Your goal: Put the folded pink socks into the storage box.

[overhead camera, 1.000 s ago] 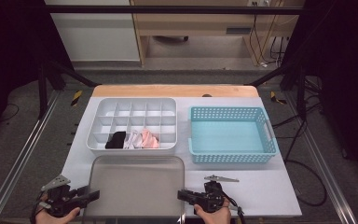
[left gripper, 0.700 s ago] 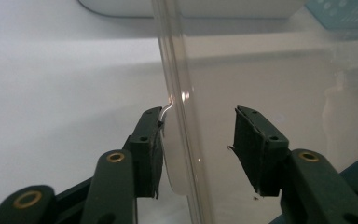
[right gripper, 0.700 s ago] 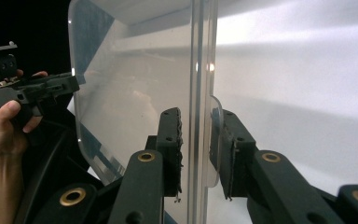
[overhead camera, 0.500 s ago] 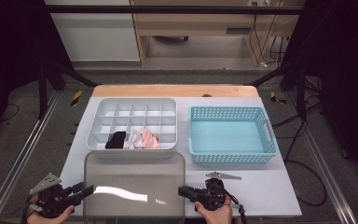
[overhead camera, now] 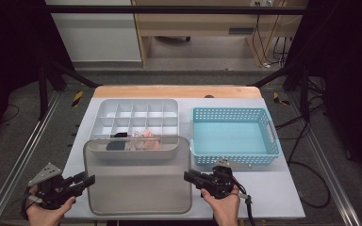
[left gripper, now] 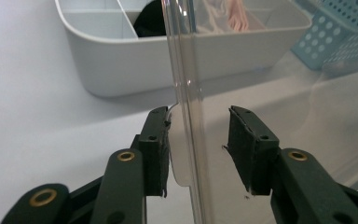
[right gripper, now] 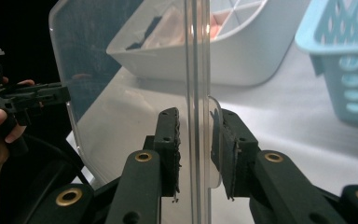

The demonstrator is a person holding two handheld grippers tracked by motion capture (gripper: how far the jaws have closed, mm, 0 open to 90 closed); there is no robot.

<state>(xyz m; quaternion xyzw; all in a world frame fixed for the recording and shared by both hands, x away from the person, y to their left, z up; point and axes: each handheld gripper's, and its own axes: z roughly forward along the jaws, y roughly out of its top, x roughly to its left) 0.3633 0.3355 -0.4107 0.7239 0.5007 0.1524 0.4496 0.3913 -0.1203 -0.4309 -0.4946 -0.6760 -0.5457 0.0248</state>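
One white table (overhead camera: 273, 197) carries everything here. On its near half a clear plastic lid (overhead camera: 136, 183) with rounded corners is held off the surface, its far edge over the near row of the white compartment organiser (overhead camera: 139, 113). The light-blue perforated basket (overhead camera: 235, 136) stands just beside the organiser, on its right, and appears empty.

The left gripper (overhead camera: 90, 180) meets the lid's left edge. Its jaws have just been closing, and in the left gripper view the lid's rim stands between them. One pad lies against the small tab and the other is visibly apart from the rim, so the fingers are spread, not clamped. The right gripper (overhead camera: 188, 176) takes the lid's right edge. In the right gripper view its pads pinch the rim and tab from both sides.

A black item (overhead camera: 119, 135) and a pink-and-white item (overhead camera: 146, 134) lie in the near compartments; what they are cannot be told.

Judged risks:
- With the left fingers loose, that side of the lid may slip or sag, twisting it in the right grip.
- Uneven hand heights would tilt the lid, so it may catch on the organiser's wall or seat crooked.
- The smooth, thin rim offers little purchase, so a quick move could drop the lid onto the contents.
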